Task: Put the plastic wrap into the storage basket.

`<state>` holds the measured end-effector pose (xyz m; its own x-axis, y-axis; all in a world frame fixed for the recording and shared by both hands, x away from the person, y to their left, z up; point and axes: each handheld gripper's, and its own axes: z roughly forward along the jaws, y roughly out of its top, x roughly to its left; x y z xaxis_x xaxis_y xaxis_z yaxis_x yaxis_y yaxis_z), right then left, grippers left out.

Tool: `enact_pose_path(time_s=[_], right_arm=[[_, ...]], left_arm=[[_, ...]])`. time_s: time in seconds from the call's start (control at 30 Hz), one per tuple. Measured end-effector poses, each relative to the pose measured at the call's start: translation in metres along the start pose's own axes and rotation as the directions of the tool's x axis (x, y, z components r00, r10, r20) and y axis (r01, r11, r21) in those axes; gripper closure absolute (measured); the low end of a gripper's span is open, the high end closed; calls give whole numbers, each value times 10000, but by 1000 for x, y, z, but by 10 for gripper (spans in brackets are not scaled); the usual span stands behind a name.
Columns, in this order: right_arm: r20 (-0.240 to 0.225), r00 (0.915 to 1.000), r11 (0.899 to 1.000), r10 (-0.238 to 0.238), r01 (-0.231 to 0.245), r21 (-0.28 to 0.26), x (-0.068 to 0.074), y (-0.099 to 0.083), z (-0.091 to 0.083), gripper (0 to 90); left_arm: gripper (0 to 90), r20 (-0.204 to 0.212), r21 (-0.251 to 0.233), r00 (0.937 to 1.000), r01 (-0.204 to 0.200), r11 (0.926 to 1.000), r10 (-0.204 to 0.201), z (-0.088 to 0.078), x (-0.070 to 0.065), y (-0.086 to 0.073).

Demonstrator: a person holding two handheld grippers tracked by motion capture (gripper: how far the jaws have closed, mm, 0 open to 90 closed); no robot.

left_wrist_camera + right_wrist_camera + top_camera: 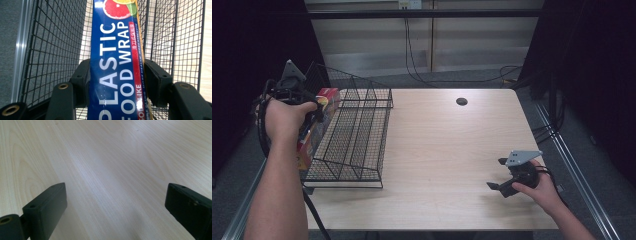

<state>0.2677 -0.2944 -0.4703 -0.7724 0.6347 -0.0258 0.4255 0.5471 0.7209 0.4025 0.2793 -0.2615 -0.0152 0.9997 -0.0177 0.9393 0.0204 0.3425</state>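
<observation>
A long blue box of plastic food wrap (pixel 115 62) with citrus pictures stands between my left jaws, which press on both of its sides. In the high view that box (pixel 314 127) lies along the left side of a black wire basket (pixel 357 135), and my left gripper (pixel 312 112) is shut on it at the basket's left wall. My right gripper (pixel 498 174) rests low over the table near the front right, jaws wide apart; in the right gripper view the gripper (pixel 116 207) has only bare wood between its fingers.
The light wooden table (pixel 447 150) has a round cable hole (pixel 461 101) at the back. The basket's mesh (pixel 175 37) surrounds the box on both sides. Cables run across the grey floor behind the table, and metal rails line both table sides.
</observation>
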Motion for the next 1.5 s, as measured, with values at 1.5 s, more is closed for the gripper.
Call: enact_pose_path(time_s=[1.5], right_arm=[[-25, 10000, 10000, -47, 47, 61, 1, 0, 1, 40]], left_arm=[[437, 154, 657, 9997, 198, 9976, -209, 27, -4, 4]])
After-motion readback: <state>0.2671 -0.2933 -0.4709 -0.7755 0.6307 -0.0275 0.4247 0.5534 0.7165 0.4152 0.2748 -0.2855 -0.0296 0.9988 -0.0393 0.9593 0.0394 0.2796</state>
